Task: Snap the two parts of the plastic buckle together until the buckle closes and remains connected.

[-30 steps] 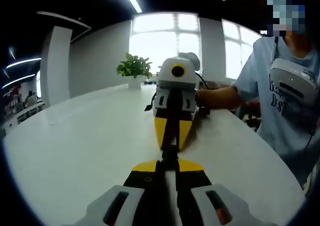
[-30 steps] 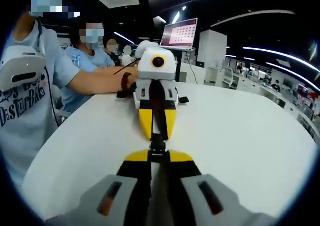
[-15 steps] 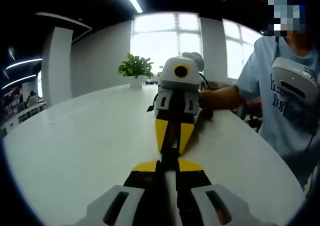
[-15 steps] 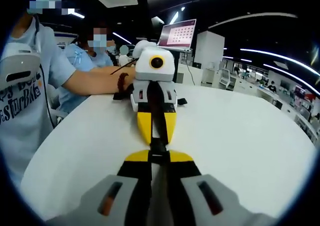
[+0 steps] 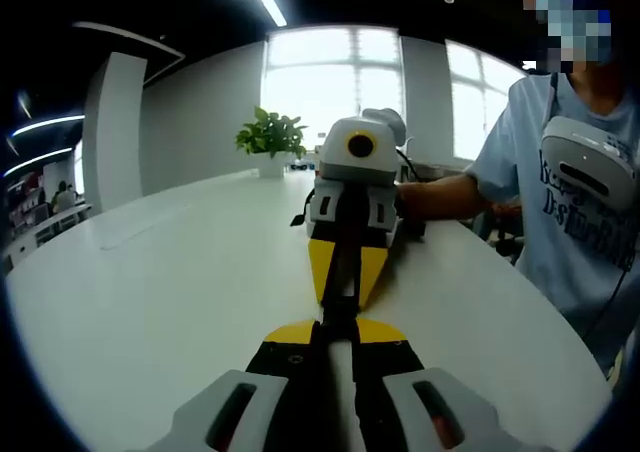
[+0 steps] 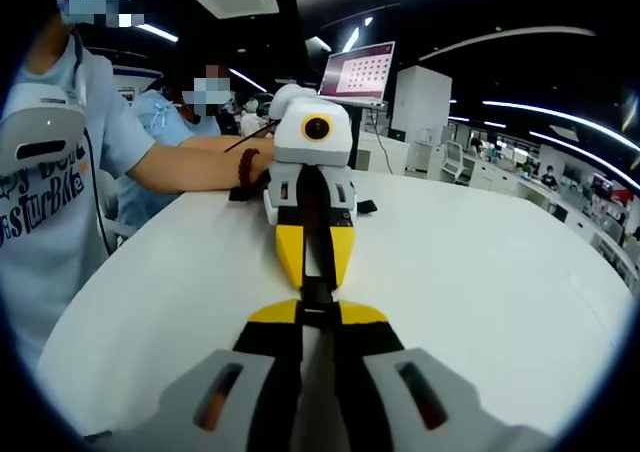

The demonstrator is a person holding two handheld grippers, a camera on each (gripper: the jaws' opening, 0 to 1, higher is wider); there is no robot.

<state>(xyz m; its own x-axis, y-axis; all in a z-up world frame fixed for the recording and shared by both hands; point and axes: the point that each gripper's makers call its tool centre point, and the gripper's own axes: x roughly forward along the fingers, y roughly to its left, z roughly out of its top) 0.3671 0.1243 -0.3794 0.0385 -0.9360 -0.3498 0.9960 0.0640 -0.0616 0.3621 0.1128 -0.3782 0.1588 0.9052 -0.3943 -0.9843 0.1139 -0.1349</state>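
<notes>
While hand-held grippers meet nose-to-nose, buckle clamped between, white table

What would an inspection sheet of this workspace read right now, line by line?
Surface: white table, bare around the tools.
Job's things: black buckle, held between the two tips above the table; whether it has latched cannot be told.
Clutter: nothing seen.
Grippers: left hand-held gripper and right hand-held gripper meet tip to tip, each shut on its end of the buckle.
Cables: thin dark cable behind the right hand-held gripper's body.
Surroundings: potted plant at the far table edge by the windows; monitor; people seated at the table's side.
</notes>
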